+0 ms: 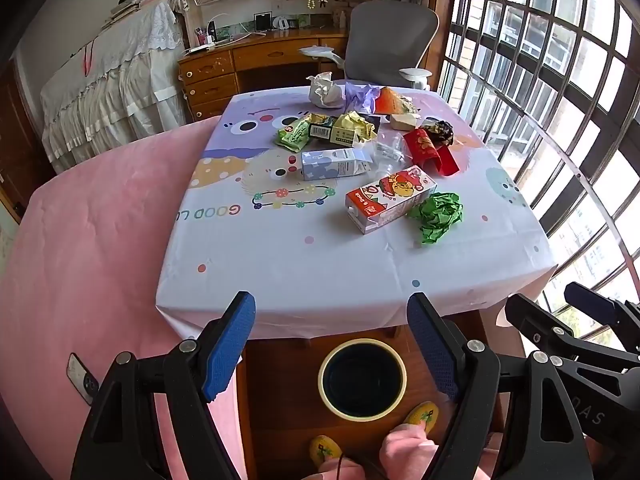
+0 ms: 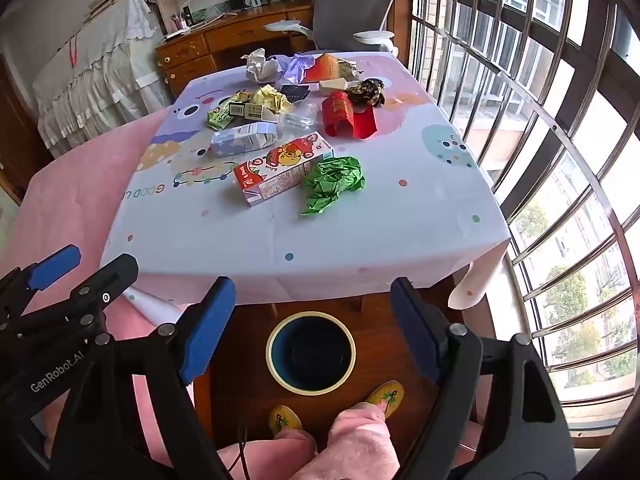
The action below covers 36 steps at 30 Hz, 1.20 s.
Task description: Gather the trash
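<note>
Both the left gripper [image 1: 332,320] and right gripper [image 2: 312,304] are hovering spread and empty above the bin [image 2: 311,350]; light green paper [image 2: 334,182] risks slipping mid-carry.

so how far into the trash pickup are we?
Barely started. Done: nothing visible; the bin on the floor looks empty. In hand: nothing; the left claw and right claw hang open over the bin, short of the table. Left: everything, including the red carton, green paper wad, blue carton and the wrappers behind.
</note>
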{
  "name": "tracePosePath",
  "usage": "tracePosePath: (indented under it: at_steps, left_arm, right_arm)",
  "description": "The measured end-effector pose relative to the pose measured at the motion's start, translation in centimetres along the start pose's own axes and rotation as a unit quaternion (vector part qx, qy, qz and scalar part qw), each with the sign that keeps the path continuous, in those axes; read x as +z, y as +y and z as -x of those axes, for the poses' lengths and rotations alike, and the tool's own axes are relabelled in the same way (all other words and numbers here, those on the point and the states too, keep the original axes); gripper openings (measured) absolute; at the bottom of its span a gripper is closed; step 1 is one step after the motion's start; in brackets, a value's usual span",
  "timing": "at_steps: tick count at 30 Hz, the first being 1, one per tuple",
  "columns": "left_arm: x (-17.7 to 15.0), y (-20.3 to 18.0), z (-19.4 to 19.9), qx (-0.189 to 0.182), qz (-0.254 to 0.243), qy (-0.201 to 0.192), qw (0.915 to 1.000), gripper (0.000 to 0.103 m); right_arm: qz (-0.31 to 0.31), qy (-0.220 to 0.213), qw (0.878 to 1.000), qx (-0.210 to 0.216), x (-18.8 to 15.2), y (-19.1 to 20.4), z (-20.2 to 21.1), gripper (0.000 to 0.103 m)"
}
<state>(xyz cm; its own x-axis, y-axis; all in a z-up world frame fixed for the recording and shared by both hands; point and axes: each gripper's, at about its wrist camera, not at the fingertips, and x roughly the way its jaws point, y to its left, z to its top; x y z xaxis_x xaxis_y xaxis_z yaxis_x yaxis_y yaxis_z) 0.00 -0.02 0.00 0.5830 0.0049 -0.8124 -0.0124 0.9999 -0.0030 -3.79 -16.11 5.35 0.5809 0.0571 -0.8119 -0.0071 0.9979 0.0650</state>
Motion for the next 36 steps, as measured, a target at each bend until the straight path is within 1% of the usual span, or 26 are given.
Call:
tracePosePath:
  at_steps: [3,4,9,12,18,21,27,36]
  left_arm:
    - [0.0,0.0,0.0,-0.002,0.000,0.000,1.0000,0.080]
    - [0.0,0.0,0.0,-0.001,0.000,0.000,1.0000,0.080]
    - [0.0,0.0,0.0,0.000,0.002,-0.001,1.0000,0.080]
    - [0.0,0.0,0.0,-0.001,0.002,-0.001,1.0000,0.080]
    - [-0.1,0.0,0.2,-0.005,0.002,-0.003,1.0000,0.080]
    - [0.1,0.0,1.3,-0.006,0.002,-0.004,1.0000,0.080]
    - [0.4,-0.2,1.3,-0.010,0.001,-0.006,0.9999,0.080]
    - [-0.3,-0.4,1.3,-0.022,-0.006,-0.002,0.9997,0.080]
  right_arm:
    - [0.003,-0.002,1.000,0.002,0.1,0.1,0.0,0.078]
    - [-0.005,-0.002,1.000,0.004,-0.3,-0.7,-0.1,0.078]
    - [-0.011,0.002,1.000,0.005,0.0,-0.8,0.0,0.078]
    - [-0.011,0.004,1.000,0.007,0.0,-0.8,-0.7,0.078]
    - [-0.006,-0.005,1.000,0.006,-0.3,-0.3,-0.2,0.078]
    - [-0.006,-0.007,1.000,0.006,-0.4,-0.1,-0.1,0.078]
    - [-0.011,-0.006,1.000,0.008,-0.6,-0.1,0.1,0.078]
    - [-0.017,-0.011,1.000,0.008,-0.7,-0.3,0.8,0.076]
